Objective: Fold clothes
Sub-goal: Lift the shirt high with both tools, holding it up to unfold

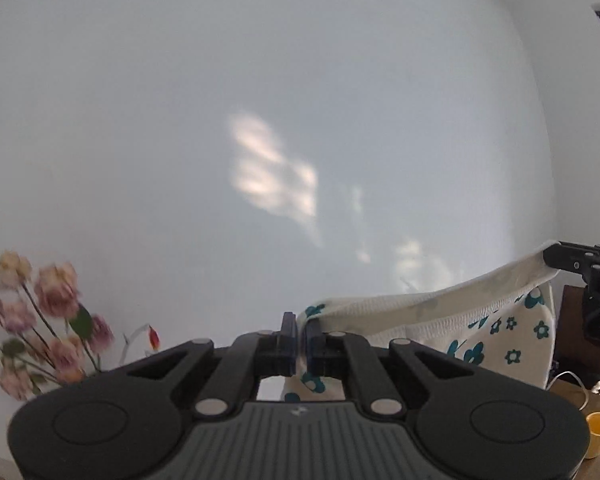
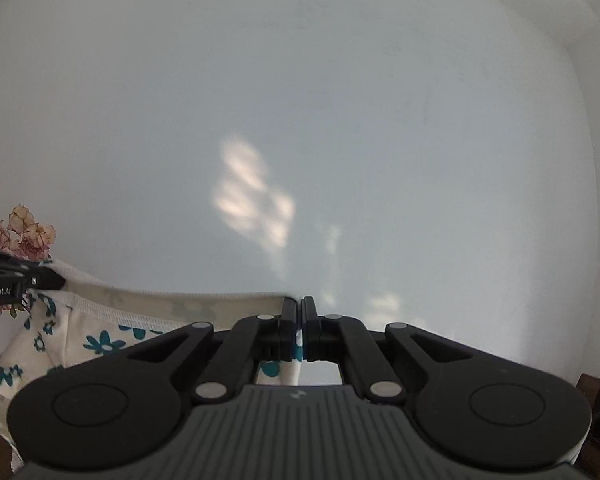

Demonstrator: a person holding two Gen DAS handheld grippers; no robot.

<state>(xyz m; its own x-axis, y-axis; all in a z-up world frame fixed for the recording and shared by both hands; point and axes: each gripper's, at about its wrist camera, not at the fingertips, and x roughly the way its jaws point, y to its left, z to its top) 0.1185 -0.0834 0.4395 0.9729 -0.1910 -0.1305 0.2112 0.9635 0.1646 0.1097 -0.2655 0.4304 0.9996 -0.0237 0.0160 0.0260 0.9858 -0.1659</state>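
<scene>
Garment (image 1: pixel 480 320) hangs stretched between left claw (image 1: pixel 300 334) and right claw (image 2: pixel 302 316), both clamped on its hem.

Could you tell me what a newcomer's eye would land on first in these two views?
Probably the cream garment with teal flowers, held up against the white wall between the left gripper and the right gripper, both clamped on its top edge. Next, the pink flowers at lower left.

A cream waffle-knit garment (image 1: pixel 440 312) printed with teal flowers is held up in the air, its hemmed top edge stretched taut, the rest hanging below in folds.
</scene>
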